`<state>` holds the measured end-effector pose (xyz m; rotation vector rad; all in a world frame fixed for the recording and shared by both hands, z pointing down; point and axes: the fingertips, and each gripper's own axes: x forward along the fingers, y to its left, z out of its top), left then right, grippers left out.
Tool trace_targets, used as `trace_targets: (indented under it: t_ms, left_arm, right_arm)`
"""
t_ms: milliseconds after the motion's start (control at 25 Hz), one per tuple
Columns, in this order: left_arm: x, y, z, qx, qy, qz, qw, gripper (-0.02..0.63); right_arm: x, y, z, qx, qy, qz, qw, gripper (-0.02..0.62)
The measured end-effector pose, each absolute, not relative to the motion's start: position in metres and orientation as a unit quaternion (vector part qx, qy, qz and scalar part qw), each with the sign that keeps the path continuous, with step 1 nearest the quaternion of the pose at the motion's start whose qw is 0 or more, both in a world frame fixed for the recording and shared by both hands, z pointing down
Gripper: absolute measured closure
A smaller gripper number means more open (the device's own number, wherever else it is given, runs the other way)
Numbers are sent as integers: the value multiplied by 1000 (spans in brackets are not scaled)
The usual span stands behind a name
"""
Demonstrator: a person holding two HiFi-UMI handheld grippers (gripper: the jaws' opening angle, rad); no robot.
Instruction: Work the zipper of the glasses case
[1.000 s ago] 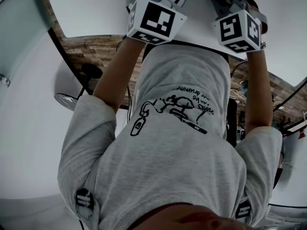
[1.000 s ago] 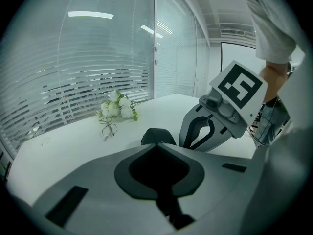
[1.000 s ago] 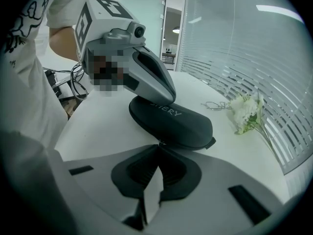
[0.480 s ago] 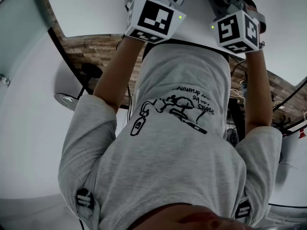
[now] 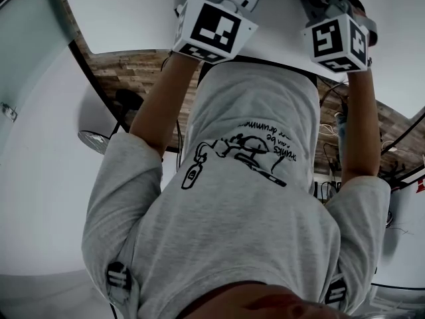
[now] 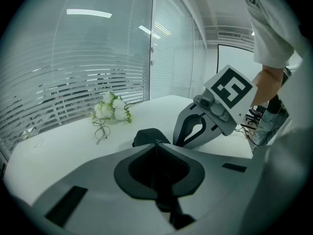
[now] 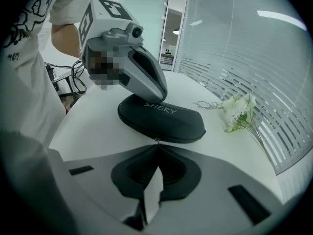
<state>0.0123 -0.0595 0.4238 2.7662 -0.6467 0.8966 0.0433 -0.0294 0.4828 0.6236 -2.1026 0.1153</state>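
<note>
On the white tabletop (image 7: 95, 119), the black oval hard-shell glasses case (image 7: 164, 119) lies flat with its white lettering facing up. The right gripper (image 7: 157, 143) has its jaws pressed together on the small metal zipper pull (image 7: 156, 140), which sits at about the middle of the case's near long side. The left gripper (image 6: 156, 143) also has its jaws together, and its tip rests on the top of the case at the far end. It looks to be pressing the case down, not pinching it.

To do this step well, the right hand should probably draw the pull along the seam, staying low and in line with the zipper's track so the thin tab does not slip out of the pads. At the rounded end it should follow the curve, not tug straight. The left tip needs steady downward pressure, since the case will likely slide on the smooth surface.

The table is otherwise nearly bare. A pair of thin wire-framed spectacles (image 7: 209, 104) lies beyond the case, beside a small bunch of white artificial flowers (image 7: 238, 109). Behind them stands a glass wall with horizontal blinds (image 7: 234, 48), and the head view shows a wood-plank floor (image 5: 126, 72).
</note>
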Motion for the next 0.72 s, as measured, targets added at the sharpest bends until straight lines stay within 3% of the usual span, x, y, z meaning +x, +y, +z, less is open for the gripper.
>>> trace_targets:
  t_ms: [720]
  left_arm:
    - [15,-53,426,926,-229,287,89,586]
  right_arm:
    - [48,-38,481,277,-845,50,454,589]
